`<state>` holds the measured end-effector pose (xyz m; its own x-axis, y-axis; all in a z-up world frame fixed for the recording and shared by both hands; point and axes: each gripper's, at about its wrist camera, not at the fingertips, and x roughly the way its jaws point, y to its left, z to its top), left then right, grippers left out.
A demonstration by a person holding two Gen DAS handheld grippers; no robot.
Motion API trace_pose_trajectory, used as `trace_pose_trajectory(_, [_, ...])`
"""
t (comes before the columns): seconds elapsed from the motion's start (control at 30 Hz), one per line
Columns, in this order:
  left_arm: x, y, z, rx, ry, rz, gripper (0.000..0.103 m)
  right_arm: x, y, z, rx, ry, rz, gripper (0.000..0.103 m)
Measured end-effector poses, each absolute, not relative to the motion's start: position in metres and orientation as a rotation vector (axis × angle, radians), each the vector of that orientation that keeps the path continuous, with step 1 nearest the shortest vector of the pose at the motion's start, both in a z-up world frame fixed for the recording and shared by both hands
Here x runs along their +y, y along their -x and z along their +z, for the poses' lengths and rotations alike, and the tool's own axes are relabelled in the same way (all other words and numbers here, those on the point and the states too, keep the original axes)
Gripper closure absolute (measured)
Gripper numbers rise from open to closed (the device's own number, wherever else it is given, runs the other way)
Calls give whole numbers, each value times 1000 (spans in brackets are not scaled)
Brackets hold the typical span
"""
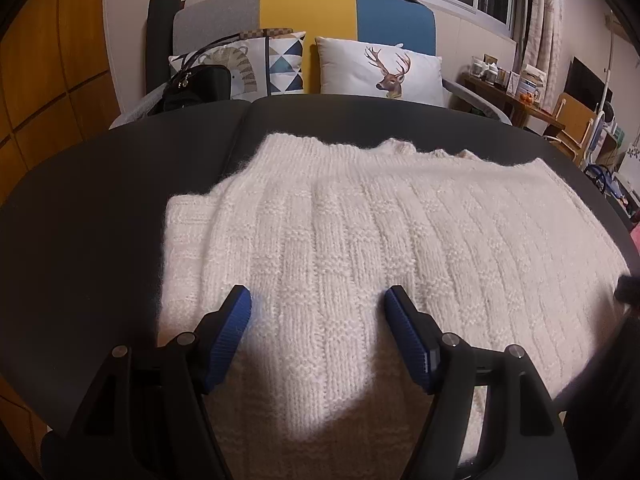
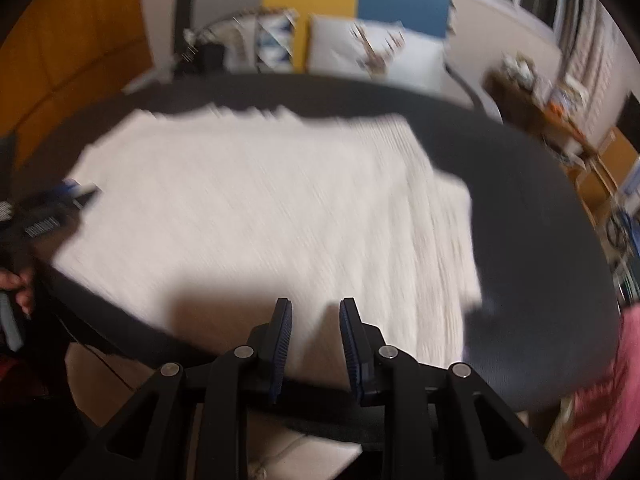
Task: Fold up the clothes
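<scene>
A white chunky-knit sweater (image 1: 360, 240) lies flat on the dark round table (image 1: 100, 200), folded into a rough rectangle. My left gripper (image 1: 318, 300) hovers over its near left part, jaws wide apart, with nothing pinched between the blue pads. The right wrist view is motion-blurred. There the sweater (image 2: 260, 208) fills the table (image 2: 540, 240), and my right gripper (image 2: 315, 312) hangs over its near edge, jaws apart by a narrow gap with only cloth seen below. The left gripper (image 2: 60, 200) shows at the left edge of that view, held by a hand (image 2: 20, 288).
Behind the table stands a grey, yellow and blue sofa (image 1: 308, 8) with a deer cushion (image 1: 380, 70), a patterned cushion (image 1: 256, 64) and a black bag (image 1: 192, 84). A cluttered wooden desk (image 1: 516, 96) is at the right. Pink cloth (image 2: 600, 400) lies near right.
</scene>
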<state>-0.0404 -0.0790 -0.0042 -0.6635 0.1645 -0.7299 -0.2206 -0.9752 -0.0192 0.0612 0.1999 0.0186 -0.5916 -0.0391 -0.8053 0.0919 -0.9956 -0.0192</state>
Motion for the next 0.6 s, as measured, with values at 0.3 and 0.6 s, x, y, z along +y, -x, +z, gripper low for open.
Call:
trace_pose_trajectory(0.3, [-78, 43, -5, 115, 1197, 2673, 30, 181, 6, 5, 7, -1274, -2715, 79])
trace_pose_trajectory(0.6, [-79, 44, 1, 103, 1181, 2674, 30, 187, 6, -11, 12, -1241, -2739, 77])
